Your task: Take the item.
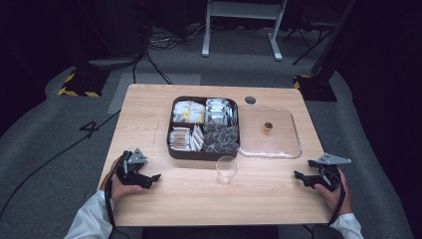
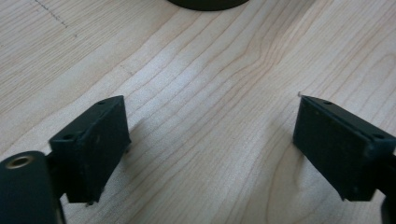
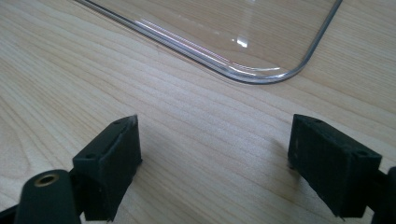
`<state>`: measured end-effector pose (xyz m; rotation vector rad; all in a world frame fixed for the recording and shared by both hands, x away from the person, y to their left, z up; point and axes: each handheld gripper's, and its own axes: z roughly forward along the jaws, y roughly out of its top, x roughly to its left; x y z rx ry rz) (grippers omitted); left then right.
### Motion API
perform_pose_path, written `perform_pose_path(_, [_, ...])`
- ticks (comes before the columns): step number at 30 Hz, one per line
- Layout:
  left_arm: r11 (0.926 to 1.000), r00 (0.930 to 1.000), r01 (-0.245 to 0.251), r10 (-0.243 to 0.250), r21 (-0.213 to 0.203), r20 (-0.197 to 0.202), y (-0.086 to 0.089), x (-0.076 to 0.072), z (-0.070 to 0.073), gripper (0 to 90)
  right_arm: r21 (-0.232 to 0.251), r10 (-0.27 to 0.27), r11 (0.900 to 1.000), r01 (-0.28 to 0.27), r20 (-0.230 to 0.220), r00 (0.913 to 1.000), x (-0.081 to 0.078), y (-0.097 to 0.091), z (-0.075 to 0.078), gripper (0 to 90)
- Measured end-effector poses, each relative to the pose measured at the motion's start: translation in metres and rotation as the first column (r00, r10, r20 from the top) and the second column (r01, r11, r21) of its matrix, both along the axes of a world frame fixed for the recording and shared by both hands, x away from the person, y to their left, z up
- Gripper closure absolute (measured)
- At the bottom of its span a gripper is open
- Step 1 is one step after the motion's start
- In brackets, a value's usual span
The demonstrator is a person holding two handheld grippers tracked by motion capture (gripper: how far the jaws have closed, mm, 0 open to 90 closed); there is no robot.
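Observation:
A dark compartment box (image 1: 171,149) full of packets and tea bags sits at the table's middle. A clear plastic lid (image 1: 293,134) lies flat to its right with a small amber knob (image 1: 268,128) on it; its rounded corner (image 3: 280,74) lies ahead of my right jaws. An empty clear cup (image 1: 226,170) stands in front of the box. My left gripper (image 1: 152,180) rests near the front left, open, with bare wood between its jaws (image 2: 212,135). My right gripper (image 1: 302,178) rests near the front right, open and empty (image 3: 215,154).
The wooden table (image 1: 259,199) has a round cable hole (image 1: 250,100) at the back. The dark box's edge (image 2: 205,3) lies ahead of the left jaws. Beyond the table are grey carpet, cables and stand legs (image 1: 239,30).

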<state>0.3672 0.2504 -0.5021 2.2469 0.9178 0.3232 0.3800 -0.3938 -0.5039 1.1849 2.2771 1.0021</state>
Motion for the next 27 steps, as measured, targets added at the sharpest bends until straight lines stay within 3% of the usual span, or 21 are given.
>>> perform_pose_path(3, [0.9988,0.9996,0.009,-0.010,-0.049,-0.026,0.002,0.002,0.003,17.8,-0.003,-0.001,1.0000,0.001,0.002,1.0000,-0.001,0.000,0.000,17.4])
perform_pose_path(5, [0.9973,0.9997,0.010,-0.011,-0.073,-0.021,0.003,0.002,0.006,18.0,-0.002,-0.001,1.0000,0.001,0.001,1.0000,-0.001,0.000,0.000,17.4])
perform_pose_path(6, [0.9968,0.9999,0.015,-0.015,-0.078,-0.006,0.003,0.002,0.008,22.7,-0.003,-0.001,1.0000,0.001,0.002,1.0000,-0.001,0.000,0.000,17.4])
perform_pose_path(8, [0.9978,0.9996,0.028,-0.028,-0.060,0.008,0.002,0.002,0.011,24.4,-0.003,-0.001,1.0000,0.001,0.002,1.0000,-0.001,0.000,0.000,17.4])
perform_pose_path(9, [0.9956,0.9995,0.030,-0.031,-0.089,-0.009,0.003,0.004,0.015,24.5,-0.002,-0.001,1.0000,0.001,0.000,1.0000,-0.001,0.000,0.000,17.4])
perform_pose_path(14, [0.9965,0.9993,0.020,-0.017,-0.081,0.035,0.003,0.005,0.026,29.0,-0.007,-0.002,1.0000,0.002,0.008,1.0000,-0.001,0.001,0.000,17.3])
perform_pose_path(27, [0.9976,0.9947,0.000,0.007,-0.069,0.103,-0.001,0.018,0.055,23.9,-0.007,-0.002,1.0000,0.002,0.008,1.0000,-0.001,0.001,0.000,17.3])
